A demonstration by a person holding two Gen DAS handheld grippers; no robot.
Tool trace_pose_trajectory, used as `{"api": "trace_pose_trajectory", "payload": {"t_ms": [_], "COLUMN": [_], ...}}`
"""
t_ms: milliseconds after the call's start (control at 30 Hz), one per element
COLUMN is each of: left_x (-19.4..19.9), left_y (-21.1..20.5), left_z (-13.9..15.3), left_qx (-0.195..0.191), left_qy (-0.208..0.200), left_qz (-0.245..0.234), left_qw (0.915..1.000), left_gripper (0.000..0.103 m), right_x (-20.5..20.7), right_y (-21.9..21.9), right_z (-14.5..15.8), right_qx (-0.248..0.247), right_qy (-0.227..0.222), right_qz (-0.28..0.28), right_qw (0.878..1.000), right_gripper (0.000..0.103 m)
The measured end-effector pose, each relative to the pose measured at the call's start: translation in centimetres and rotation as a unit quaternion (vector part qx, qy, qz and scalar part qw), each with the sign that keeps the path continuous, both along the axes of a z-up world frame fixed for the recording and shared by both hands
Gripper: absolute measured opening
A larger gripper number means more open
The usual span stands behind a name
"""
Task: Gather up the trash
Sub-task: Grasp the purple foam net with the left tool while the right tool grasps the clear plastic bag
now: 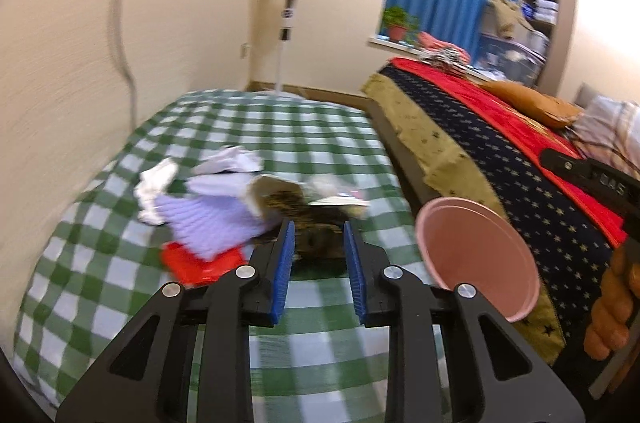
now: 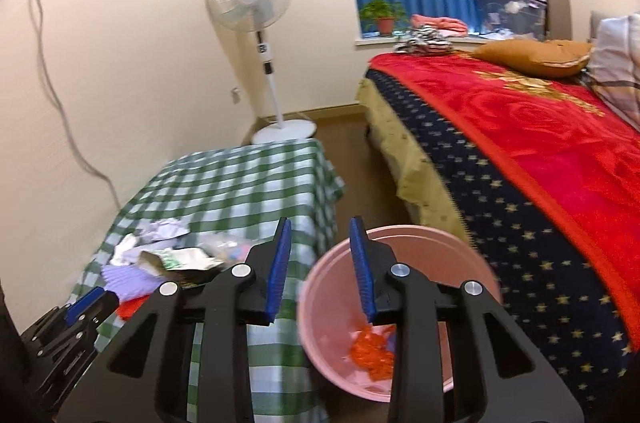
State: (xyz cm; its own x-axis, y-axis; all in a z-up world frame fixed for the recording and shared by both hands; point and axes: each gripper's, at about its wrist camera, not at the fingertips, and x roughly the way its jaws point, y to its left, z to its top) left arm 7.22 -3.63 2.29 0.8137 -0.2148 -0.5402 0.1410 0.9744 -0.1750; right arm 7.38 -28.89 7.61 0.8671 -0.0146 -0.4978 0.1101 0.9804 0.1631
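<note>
on checked cloth (image 1: 320,127), crumpled paper (image 1: 236,159), round pink bin (image 2: 400,303)

1. a loose pile of trash (image 1: 248,207) lies on the green-and-white checked bench (image 1: 280,127), near its front left part.
2. in the pile: crumpled white paper (image 1: 158,189), a ribbed lilac piece (image 1: 212,223), a flat red scrap (image 1: 200,265) under the lilac one, a torn paper carton (image 2: 180,259) lying on its side, and a dark patterned wrapper (image 1: 316,239), blurred.
3. a pink bin (image 2: 400,255) sits just beside the bench's right edge, open mouth tipped up.
4. inside it lie crumpled orange-red scraps (image 2: 372,355) on pale paper.
</note>
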Motion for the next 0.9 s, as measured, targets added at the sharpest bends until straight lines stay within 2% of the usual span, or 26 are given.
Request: {"api": "trace_pose_trajectory", "payload": {"t_ms": [200,400,467,533,633,700,900], "left_x": [1.1,2.0,2.4,2.7,3.4,3.7,4.7], "left_y": [2.3,4.0,4.7,5.5,6.6,7.2,8.1], "left_z": [-0.6,-1.3,-1.6,-1.9,-2.3,-2.6,-3.7], "left_qx": [-0.003,0.008,0.007,0.003,0.001,-0.006,-0.026], "left_qy": [0.005,0.007,0.01,0.013,0.02,0.024,0.045], "left_qz": [0.058,0.103,0.119,0.138,0.16,0.17,0.182], "left_qw": [0.9983,0.9946,0.9928,0.9903,0.9869,0.9852,0.9819], "left_gripper": [0.025,0.026,0.029,0.042,0.043,0.047,0.052], "right_x": [1.6,4.6,5.8,7.0,8.6,9.9,12.7], "right_y": [3.3,4.8,5.0,5.2,5.6,5.8,6.7], "right_z": [-1.0,-3.7,-4.7,-5.6,-7.1,-8.1,-11.0], "right_qx": [-0.006,0.007,0.009,0.017,0.025,0.036,0.063], "right_qy": [0.001,0.032,0.043,0.056,0.07,0.081,0.119], "right_qz": [0.055,0.079,0.082,0.089,0.094,0.095,0.106], "right_qw": [0.998,0.996,0.996,0.994,0.993,0.992,0.985], "right_gripper": [0.031,0.031,0.031,0.032,0.032,0.032,0.032]}}
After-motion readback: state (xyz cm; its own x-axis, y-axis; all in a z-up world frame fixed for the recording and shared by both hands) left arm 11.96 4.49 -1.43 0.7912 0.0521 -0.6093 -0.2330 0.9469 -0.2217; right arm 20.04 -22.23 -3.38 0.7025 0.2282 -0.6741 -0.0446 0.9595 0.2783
